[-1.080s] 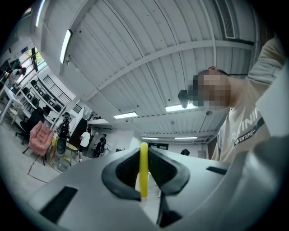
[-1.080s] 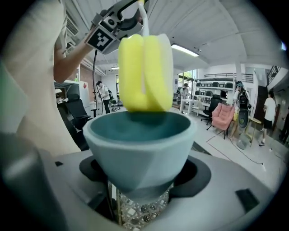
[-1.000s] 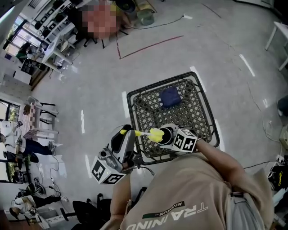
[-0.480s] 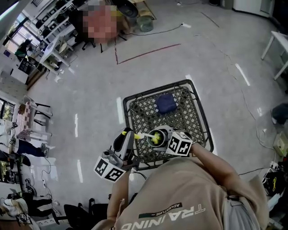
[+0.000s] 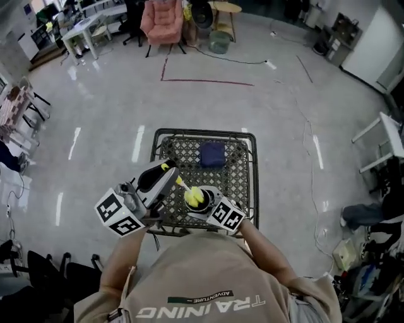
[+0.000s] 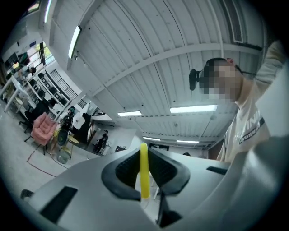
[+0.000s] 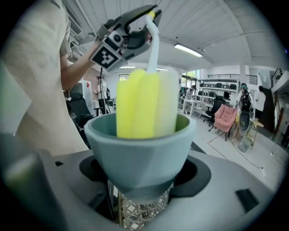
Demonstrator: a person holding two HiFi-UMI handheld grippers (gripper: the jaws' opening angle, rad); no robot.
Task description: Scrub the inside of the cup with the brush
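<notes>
A pale blue-green cup [image 7: 141,146] stands upright between the jaws of my right gripper [image 7: 142,178], which is shut on its base. In the head view the cup [image 5: 195,203] is held above the near edge of the black mesh table [image 5: 165,146]. The brush's yellow sponge head [image 7: 143,103] reaches down into the cup and sticks out above its rim. Its thin white stem rises to a yellow handle [image 6: 144,169] clamped in my left gripper [image 6: 144,173]. My left gripper [image 5: 165,176] sits up and left of the cup in the head view.
A dark blue cloth [image 5: 212,154] lies at the far side of the mesh table. A pink armchair [image 5: 164,17] and desks stand far off across the grey floor. The person's beige shirt [image 5: 202,277] fills the lower part of the head view.
The brush head has gone from beside the cup's rim down into the cup. Both grippers have come closer together, and the head camera has swung so the table sits more central.
</notes>
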